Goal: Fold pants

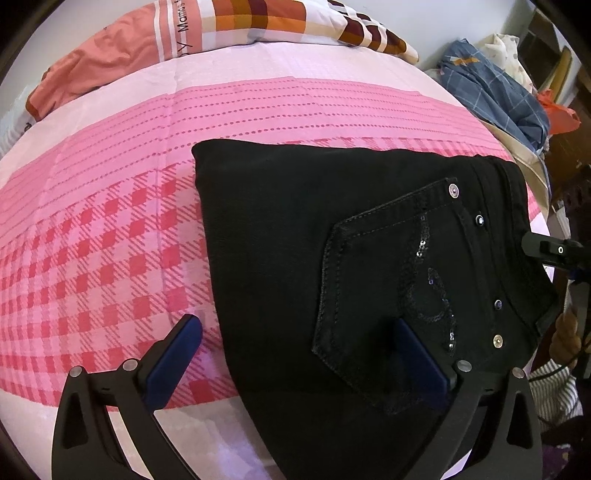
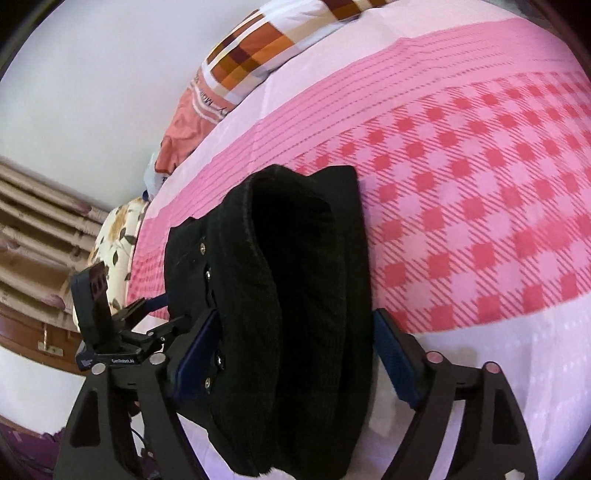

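Black pants [image 1: 295, 229] lie folded into a thick stack on the pink checked bedsheet [image 1: 92, 240], back pocket with sequins and studs facing up. My left gripper [image 1: 295, 321] hangs open over the stack's near left edge, with one finger above the sheet and the other above the pocket. In the right wrist view the pants [image 2: 303, 295] show their folded waistband end. My right gripper [image 2: 295, 315] straddles that end with its jaws wide. The right pad [image 2: 395, 354] stands clear of the cloth and the left pad [image 2: 195, 350] is right against it. It also shows at the edge of the left wrist view [image 1: 554, 251].
A plaid quilt [image 1: 277, 18] and a salmon pillow [image 1: 92, 62] lie at the head of the bed. A heap of blue checked cloth [image 1: 498, 92] sits off the bed's right side. A floral cushion [image 2: 118, 236] and wooden furniture [image 2: 29, 229] stand beyond the other edge.
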`<state>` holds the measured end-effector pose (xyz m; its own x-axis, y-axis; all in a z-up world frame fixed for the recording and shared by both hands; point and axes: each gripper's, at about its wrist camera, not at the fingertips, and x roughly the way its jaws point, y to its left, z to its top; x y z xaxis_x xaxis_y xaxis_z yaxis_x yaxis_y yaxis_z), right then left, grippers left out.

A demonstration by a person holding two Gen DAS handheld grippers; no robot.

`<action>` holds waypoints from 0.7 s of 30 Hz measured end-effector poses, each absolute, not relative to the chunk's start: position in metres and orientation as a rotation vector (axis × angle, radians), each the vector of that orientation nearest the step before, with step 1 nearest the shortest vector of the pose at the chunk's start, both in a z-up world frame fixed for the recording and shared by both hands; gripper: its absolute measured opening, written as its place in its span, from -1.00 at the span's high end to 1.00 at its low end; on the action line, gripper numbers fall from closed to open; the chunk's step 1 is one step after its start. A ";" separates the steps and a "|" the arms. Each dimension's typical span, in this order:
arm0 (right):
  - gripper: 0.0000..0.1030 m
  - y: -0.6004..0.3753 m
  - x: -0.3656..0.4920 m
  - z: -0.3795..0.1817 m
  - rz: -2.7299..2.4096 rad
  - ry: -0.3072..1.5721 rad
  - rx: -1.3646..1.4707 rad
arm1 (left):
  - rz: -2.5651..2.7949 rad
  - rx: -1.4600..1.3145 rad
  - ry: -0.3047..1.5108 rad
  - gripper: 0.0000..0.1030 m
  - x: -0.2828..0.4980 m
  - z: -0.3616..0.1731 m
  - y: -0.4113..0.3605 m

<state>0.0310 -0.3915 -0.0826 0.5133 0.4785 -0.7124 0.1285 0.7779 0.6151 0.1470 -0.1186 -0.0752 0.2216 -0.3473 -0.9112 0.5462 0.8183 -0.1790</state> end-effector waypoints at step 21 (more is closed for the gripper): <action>-0.27 -0.427 0.033 -0.099 0.395 1.062 0.856 | -0.796 0.184 1.169 -0.76 0.144 -0.077 -0.122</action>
